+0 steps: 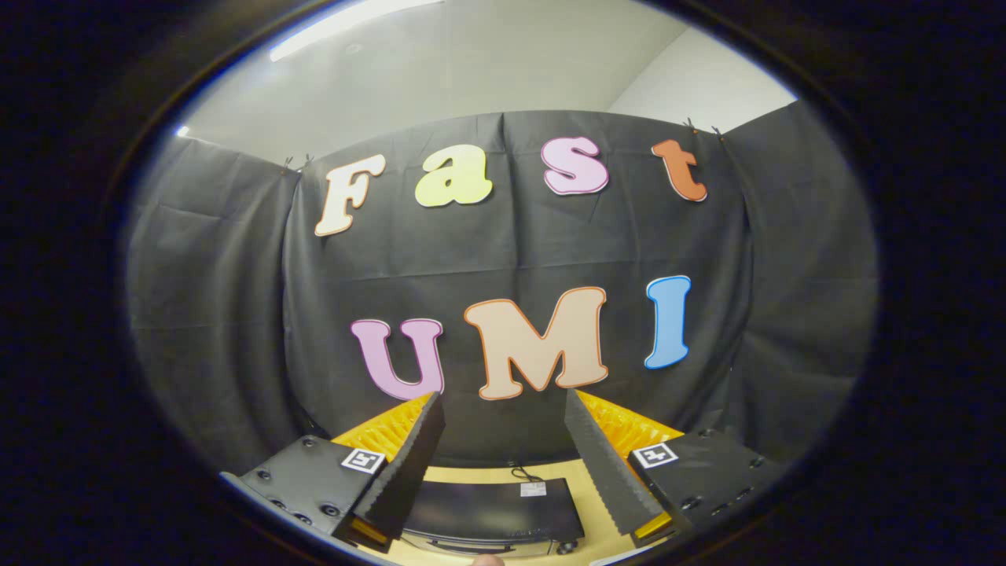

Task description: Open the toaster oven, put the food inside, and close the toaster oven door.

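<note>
The claw (503, 409) hangs spread and empty high above a dark toaster oven (491, 511) on the wooden bench (585, 491) below and between its fingers; the oven looks rigid and heavy, its door best taken by the front handle

gripper (503, 472): two long wedge-shaped fingers with sawtooth-ridged inner faces, spread apart with nothing between them. each sits on a dark, boxy carriage block studded with round screw heads. one square black-and-white fiducial marker is stuck on top of each block.
</note>
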`<state>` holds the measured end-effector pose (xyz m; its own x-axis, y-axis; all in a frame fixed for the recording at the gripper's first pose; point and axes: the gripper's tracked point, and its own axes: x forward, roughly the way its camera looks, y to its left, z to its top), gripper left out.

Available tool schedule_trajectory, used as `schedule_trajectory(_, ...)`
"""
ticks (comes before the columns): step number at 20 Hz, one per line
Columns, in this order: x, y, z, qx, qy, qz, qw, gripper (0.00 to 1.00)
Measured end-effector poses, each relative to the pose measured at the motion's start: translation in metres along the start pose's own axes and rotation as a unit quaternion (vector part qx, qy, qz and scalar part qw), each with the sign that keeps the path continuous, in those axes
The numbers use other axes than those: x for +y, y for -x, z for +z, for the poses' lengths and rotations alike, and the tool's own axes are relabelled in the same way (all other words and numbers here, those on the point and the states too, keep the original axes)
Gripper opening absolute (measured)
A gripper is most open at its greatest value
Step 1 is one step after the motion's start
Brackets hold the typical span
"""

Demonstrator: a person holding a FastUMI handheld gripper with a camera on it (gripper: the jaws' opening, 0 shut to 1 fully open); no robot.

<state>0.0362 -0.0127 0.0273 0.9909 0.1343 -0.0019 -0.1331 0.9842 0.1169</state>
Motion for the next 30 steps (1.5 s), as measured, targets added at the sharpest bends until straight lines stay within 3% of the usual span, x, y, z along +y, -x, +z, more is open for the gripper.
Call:
schedule_trajectory(17, -0.079, -0.013, 0.013, -0.041, 0.017, -0.030, 0.999, 0.98)
schedule_trajectory(27, -0.204, -0.009, -0.010, -0.106, 0.047, -0.084, 0.990, 0.98)
schedule_trajectory(30, -0.257, -0.003, -0.031, -0.121, 0.087, -0.132, 0.980, 0.98)
